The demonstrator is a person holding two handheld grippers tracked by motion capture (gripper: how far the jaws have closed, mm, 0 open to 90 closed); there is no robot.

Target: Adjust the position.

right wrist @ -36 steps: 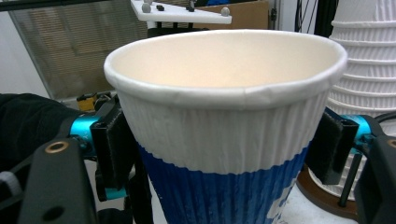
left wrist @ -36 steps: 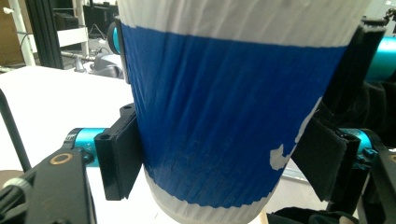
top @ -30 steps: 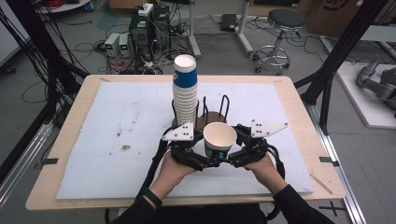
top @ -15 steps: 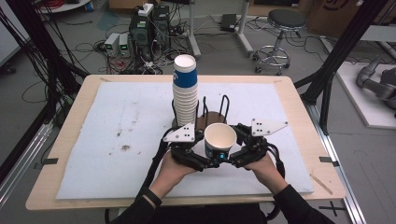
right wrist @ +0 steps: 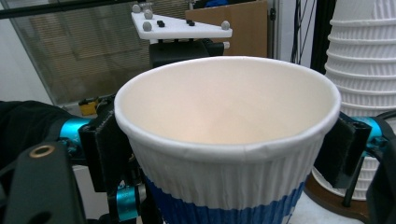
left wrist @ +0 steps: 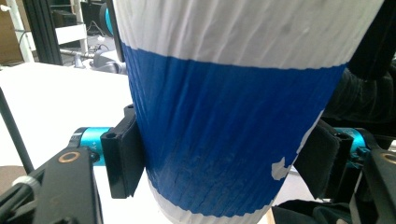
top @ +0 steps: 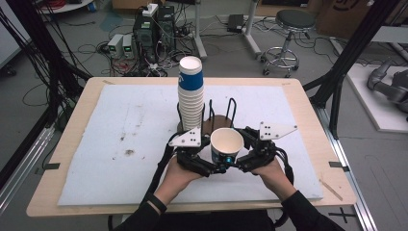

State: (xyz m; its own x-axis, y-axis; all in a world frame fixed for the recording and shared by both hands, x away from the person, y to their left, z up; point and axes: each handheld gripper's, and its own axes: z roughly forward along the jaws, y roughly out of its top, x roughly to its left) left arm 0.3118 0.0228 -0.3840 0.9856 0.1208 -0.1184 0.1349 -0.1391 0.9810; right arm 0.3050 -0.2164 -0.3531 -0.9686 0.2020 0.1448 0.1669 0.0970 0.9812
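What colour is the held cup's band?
Blue, on the white ribbed cup; clearest in the left gripper view.

It was a lab or robotics workshop. Computers [top: 151, 29] and tangled cables [top: 103, 48] sat on the bare floor behind the table [top: 308, 110], black frame struts [top: 353, 53] stood around it, and a stool [top: 288, 29] waited nearby.
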